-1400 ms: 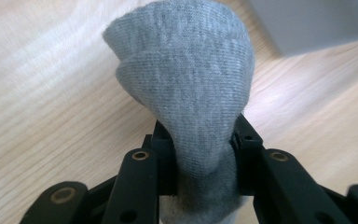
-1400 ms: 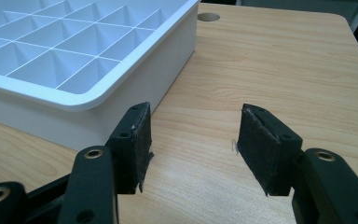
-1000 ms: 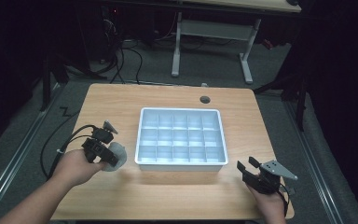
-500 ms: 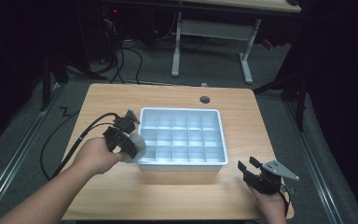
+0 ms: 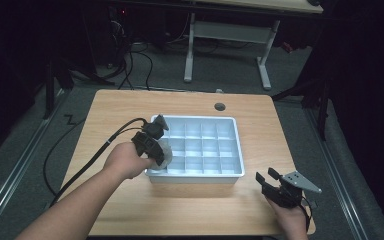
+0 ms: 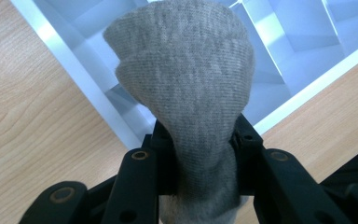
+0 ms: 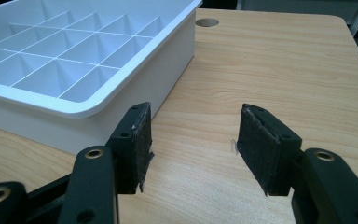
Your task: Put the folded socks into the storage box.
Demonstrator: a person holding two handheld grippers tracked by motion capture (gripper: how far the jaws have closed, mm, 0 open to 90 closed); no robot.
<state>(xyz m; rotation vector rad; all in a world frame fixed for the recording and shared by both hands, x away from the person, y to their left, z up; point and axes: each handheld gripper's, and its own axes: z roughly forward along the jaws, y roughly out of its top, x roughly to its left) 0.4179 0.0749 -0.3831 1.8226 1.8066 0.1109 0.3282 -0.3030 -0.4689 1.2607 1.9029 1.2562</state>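
Observation:
A white tray [image 5: 232, 172] split into many small compartments sits mid-table; its rim [image 7: 79, 108] also crosses the right gripper view. My left gripper [image 5: 156, 149] hangs over the tray's near left corner, shut on a rolled grey sock [image 5: 165, 151]. In the left gripper view the grey sock [image 6: 186, 93] bulges out above the jaws, with the tray's corner compartments [image 6: 116, 100] beneath it. My right gripper [image 5: 269, 181] rests low at the table's front right, just off the tray's near right corner. It is open, its pads [image 7: 137, 140] wide apart with bare wood between them.
The wooden table [image 5: 120, 107] has a round cable hole [image 5: 220, 106] near its far edge. The left gripper's black cable [image 5: 80, 167] trails off the table's left side. A white desk frame [image 5: 225, 45] and dark cables stand on the floor beyond.
My left gripper has carried the grey sock rightward from the table's left side to above the tray's near left corner. The right gripper has stayed put.

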